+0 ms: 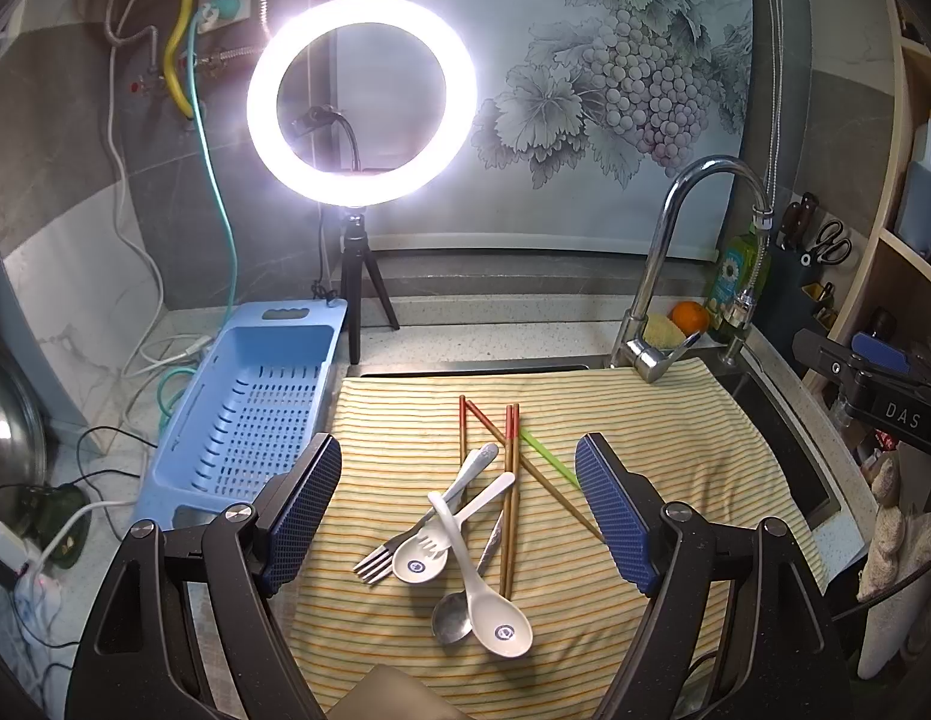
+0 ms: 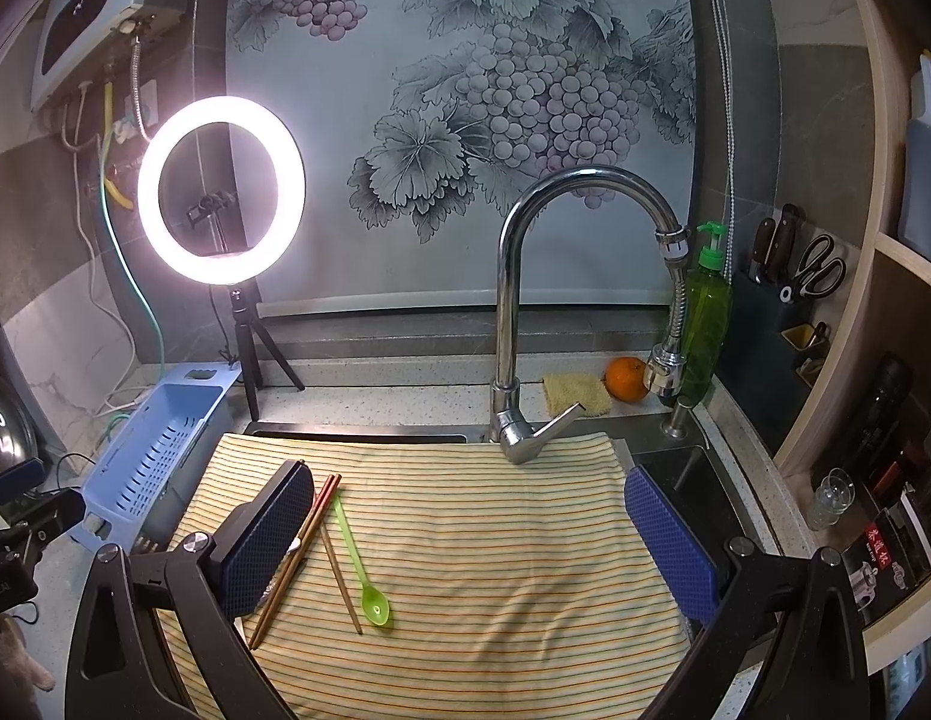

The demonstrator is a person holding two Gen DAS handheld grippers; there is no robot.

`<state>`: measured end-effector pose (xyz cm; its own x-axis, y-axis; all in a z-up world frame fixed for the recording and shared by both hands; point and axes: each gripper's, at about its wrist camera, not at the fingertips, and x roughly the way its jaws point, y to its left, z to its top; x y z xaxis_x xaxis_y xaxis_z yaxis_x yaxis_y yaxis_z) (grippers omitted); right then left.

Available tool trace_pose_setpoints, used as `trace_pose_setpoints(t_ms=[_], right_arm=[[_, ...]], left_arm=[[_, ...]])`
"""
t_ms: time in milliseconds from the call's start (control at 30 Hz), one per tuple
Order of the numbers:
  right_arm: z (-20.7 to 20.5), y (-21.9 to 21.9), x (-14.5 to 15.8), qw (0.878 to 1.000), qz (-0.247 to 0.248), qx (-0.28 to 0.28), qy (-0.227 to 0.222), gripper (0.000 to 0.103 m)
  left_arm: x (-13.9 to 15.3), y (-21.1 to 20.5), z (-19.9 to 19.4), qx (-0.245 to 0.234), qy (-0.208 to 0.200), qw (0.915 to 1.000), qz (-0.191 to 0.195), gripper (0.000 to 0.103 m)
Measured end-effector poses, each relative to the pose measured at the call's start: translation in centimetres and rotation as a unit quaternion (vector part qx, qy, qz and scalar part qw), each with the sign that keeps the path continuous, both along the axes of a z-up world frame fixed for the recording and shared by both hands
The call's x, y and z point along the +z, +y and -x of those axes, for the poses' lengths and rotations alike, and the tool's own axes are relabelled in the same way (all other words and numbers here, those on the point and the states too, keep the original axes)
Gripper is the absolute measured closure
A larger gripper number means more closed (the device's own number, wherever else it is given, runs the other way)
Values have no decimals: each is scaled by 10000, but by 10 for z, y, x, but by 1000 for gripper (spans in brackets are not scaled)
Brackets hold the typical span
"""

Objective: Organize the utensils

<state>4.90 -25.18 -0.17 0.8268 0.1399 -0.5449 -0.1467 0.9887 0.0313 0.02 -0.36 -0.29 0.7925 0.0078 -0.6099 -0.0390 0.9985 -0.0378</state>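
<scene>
A pile of utensils lies on a striped cloth (image 1: 675, 450): two white spoons (image 1: 483, 588), a metal fork (image 1: 405, 534), a metal spoon (image 1: 453, 618), several red-tipped wooden chopsticks (image 1: 510, 480) and a green plastic spoon (image 1: 546, 456). My left gripper (image 1: 459, 510) is open above the pile and holds nothing. My right gripper (image 2: 465, 540) is open and empty over the cloth (image 2: 495, 540). The green spoon (image 2: 363, 564) and chopsticks (image 2: 339, 564) lie near its left finger. A blue slotted tray (image 1: 243, 414) stands left of the cloth.
A lit ring light (image 1: 360, 99) on a tripod stands behind the tray. A chrome faucet (image 1: 663, 276) rises behind the cloth, with a sponge, an orange (image 2: 626, 378) and a green soap bottle (image 2: 708, 324) beside it. Knives and scissors stand at right. Cables lie at left.
</scene>
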Motion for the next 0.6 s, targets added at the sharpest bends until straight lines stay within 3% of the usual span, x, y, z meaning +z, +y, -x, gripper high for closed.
trace_pose_setpoints(t_ms=[600], right_arm=[[-15, 0, -12, 9993, -193, 167, 286, 0]], left_arm=[[-10, 12, -6, 145, 168, 9998, -9, 22]])
